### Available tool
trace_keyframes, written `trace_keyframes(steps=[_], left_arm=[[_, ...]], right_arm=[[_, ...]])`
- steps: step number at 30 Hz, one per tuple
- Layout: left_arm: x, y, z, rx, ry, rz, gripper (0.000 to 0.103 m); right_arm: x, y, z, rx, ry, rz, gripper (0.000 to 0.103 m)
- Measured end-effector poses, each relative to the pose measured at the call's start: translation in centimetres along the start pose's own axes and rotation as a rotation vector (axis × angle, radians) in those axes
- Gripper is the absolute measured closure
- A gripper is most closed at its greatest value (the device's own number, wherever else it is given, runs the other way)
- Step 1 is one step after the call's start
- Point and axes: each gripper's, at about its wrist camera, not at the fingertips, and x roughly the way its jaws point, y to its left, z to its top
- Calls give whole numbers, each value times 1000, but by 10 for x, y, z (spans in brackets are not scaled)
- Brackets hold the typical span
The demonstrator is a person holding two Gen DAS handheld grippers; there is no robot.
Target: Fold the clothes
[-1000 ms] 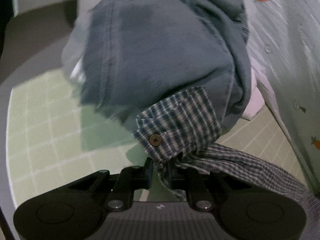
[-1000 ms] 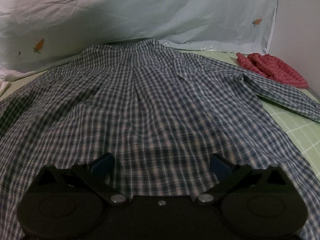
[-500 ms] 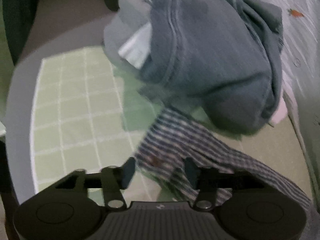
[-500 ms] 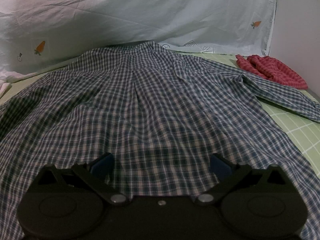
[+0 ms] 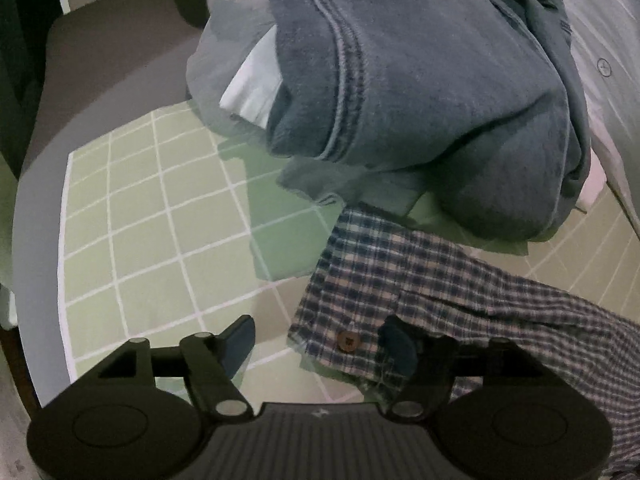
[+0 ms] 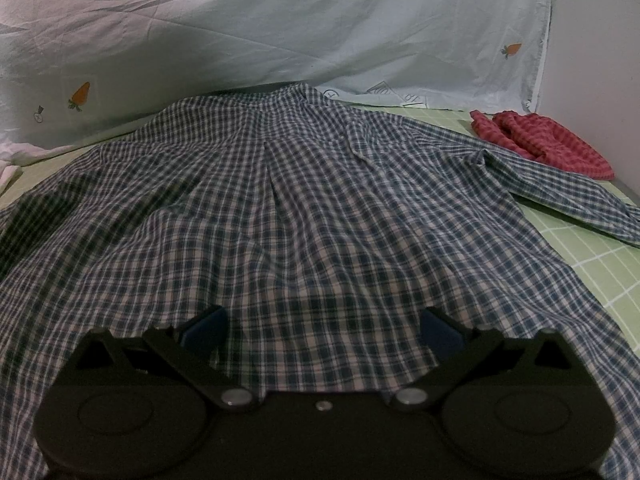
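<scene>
A blue and white plaid shirt lies spread flat on the green checked bed sheet. Its sleeve cuff, with a brown button, lies flat in the left wrist view. My left gripper is open just above the cuff; its right finger rests at the cuff's edge and its left finger is over bare sheet. My right gripper is open and empty, low over the shirt's lower back panel.
A heap of blue-grey denim clothes lies just beyond the cuff. A pale quilt with carrot prints rises behind the shirt. A red checked garment lies at the far right by the wall. The grey mattress edge runs along the left.
My left gripper has opened and let go of the cuff, which now lies flat on the sheet. The left gripper drew back from the denim heap. The right gripper has barely moved.
</scene>
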Motion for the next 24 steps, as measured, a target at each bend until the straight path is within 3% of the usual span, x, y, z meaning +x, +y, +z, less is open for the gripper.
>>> trace_keyframes(steps=[2,4,7,13,21,24], left_arm=[[-2,-1,1,18,-11,-10,75],[-3,0,4,5,6,-28,93],[-5,1,7,-2,34,-58,98],[-26,-19,-2,92,38,-153,99],[-68,-86,-34,265,21,-378,101],[-87,-116,-49,335,45,-510,103]], right_arm=[[0,0,0,0,0,0,0],[0,1,0,-1,0,-2,0],[0,0,1,1,-1,-1,0],[0,-1,0,5,-2,3,0],[1,-2,1,5,-3,10,0],[1,-2,2,6,-4,11,0]])
